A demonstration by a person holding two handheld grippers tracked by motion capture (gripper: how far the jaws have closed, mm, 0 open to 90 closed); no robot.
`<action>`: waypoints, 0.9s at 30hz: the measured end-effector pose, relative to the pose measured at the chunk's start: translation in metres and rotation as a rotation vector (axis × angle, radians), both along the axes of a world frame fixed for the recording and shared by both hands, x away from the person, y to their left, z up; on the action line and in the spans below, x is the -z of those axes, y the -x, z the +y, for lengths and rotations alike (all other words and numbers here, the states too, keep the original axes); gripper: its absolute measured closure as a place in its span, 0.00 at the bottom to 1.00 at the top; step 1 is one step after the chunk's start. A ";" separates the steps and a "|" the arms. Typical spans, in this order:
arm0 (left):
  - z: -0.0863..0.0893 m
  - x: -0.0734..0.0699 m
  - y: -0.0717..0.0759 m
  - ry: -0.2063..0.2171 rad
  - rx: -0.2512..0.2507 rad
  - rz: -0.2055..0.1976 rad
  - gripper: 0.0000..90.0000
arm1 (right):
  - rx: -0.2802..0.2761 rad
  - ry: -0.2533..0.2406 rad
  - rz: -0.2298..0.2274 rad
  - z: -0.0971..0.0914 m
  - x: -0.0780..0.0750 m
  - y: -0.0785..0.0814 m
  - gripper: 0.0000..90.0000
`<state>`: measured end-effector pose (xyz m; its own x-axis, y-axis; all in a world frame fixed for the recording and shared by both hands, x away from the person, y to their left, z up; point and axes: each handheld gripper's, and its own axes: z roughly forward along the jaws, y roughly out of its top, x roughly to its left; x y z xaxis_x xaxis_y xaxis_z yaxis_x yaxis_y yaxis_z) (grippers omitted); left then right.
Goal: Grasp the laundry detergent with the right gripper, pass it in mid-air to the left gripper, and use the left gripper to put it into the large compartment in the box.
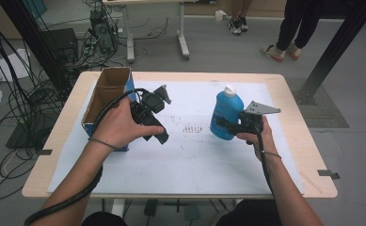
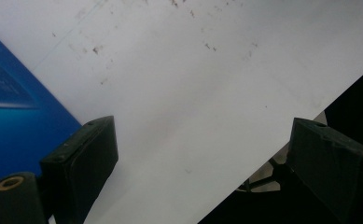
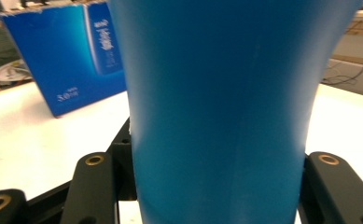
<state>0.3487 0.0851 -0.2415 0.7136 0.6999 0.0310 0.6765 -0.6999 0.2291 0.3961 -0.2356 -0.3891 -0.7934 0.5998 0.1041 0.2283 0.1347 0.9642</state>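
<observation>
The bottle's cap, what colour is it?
White, on a blue bottle; the cap shows best in the high view.

A box (image 1: 106, 96) stands at the table's (image 1: 293, 136) left, a bottle (image 1: 226, 116) right of centre.

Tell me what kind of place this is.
Probably a lab or workshop set up for recording: a light wooden table covered by a white sheet, bundles of cables on the grey floor, and a computer tower behind.
</observation>
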 end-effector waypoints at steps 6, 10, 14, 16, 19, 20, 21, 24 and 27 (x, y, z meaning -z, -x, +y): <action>-0.001 -0.014 -0.004 -0.004 0.072 -0.021 0.10 | -0.068 -0.009 0.014 -0.001 -0.013 0.002 0.49; -0.002 -0.022 -0.005 -0.007 0.125 -0.038 0.10 | -0.126 -0.004 0.013 0.001 -0.019 0.005 0.49; -0.004 -0.029 -0.006 -0.006 0.169 -0.030 0.10 | -0.194 -0.006 0.013 0.003 -0.025 0.009 0.49; -0.007 -0.031 -0.004 -0.003 0.240 -0.043 0.10 | -0.230 -0.004 0.017 0.005 -0.027 0.011 0.49; -0.010 -0.032 -0.001 0.004 0.302 -0.041 0.11 | -0.286 -0.005 0.024 0.007 -0.030 0.014 0.49; -0.011 -0.033 0.000 0.013 0.319 -0.034 0.11 | -0.303 0.000 0.022 0.008 -0.030 0.015 0.49; -0.012 -0.034 0.000 0.016 0.326 -0.028 0.10 | -0.316 0.005 0.022 0.009 -0.031 0.016 0.49; -0.013 -0.036 0.001 0.010 0.348 -0.026 0.10 | -0.347 0.003 0.019 0.012 -0.032 0.019 0.49; -0.012 -0.039 0.000 0.021 0.361 -0.026 0.10 | -0.368 -0.004 0.019 0.014 -0.034 0.021 0.49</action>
<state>0.3484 0.0729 -0.2021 0.9142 0.4033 0.0406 0.3801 -0.8877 0.2597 0.3754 -0.2220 -0.3554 -0.9539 0.2740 0.1222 0.1828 0.2077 0.9610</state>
